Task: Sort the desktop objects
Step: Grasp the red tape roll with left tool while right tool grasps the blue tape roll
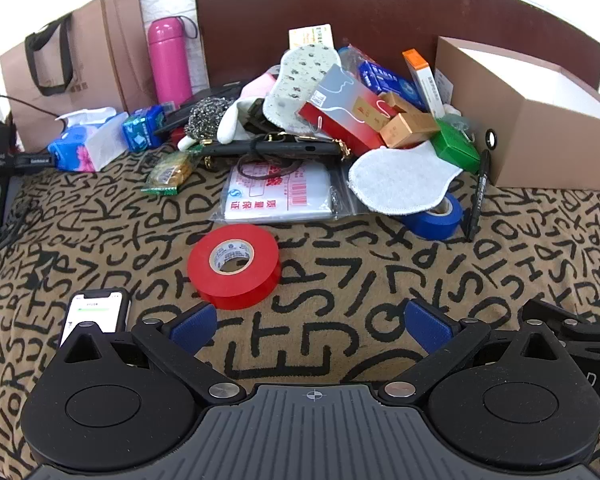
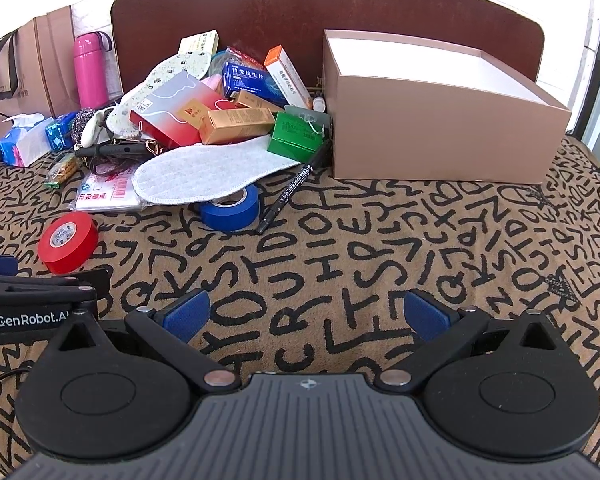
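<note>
A pile of desktop objects lies at the back of the patterned cloth: a red tape roll (image 1: 234, 266) (image 2: 68, 242), a blue tape roll (image 1: 436, 216) (image 2: 230, 208), a black marker (image 1: 478, 196) (image 2: 292, 194), a white insole (image 1: 402, 182) (image 2: 212, 174), a red-grey box (image 1: 342, 110) (image 2: 178, 110), gold boxes (image 2: 236, 124) and a green box (image 1: 456, 146) (image 2: 298, 138). An open tan box (image 1: 540, 120) (image 2: 440, 120) stands at the right. My left gripper (image 1: 310, 326) is open and empty, just short of the red tape. My right gripper (image 2: 306, 314) is open and empty over bare cloth.
A pink bottle (image 1: 168, 60) (image 2: 90, 70), a paper bag (image 1: 64, 64) and a tissue pack (image 1: 86, 142) stand at the back left. A phone (image 1: 96, 314) lies by my left gripper's left finger. A brown board (image 2: 320, 12) backs the pile.
</note>
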`<state>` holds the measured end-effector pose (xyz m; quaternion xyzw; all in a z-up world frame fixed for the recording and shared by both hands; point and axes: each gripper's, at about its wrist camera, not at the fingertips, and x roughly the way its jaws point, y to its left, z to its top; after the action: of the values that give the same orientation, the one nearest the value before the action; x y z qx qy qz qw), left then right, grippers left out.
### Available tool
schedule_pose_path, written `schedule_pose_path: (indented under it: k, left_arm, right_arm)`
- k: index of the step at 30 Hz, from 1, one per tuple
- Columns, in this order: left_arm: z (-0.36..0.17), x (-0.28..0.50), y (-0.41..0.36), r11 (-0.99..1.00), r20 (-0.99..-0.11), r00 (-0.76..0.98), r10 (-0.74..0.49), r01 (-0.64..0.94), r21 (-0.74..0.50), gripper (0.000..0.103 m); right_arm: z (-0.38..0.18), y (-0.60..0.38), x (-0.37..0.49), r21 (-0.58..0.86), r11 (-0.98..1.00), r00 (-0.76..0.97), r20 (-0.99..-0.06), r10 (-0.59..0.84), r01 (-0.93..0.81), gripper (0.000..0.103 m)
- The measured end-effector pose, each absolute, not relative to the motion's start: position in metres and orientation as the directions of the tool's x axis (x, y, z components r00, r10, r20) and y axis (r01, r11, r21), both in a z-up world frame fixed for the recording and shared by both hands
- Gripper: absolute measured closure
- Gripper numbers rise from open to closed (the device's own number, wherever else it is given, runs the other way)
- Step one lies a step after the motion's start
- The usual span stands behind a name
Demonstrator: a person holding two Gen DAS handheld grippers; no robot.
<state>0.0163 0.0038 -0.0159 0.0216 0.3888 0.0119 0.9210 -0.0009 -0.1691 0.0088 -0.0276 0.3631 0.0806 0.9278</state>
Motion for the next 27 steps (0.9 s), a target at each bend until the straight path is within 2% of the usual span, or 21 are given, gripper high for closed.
schedule_pose_path:
  k: [27]
  left_arm:
    - [-0.038,0.047,0.014,0.999,-0.765,0.642,0.046,-0.014,0.049,0.000]
  right_arm:
    - [-0.010,-0.157,0.023,0.040,0.974,0.670,-0.719,0.184,-0.224,0.000]
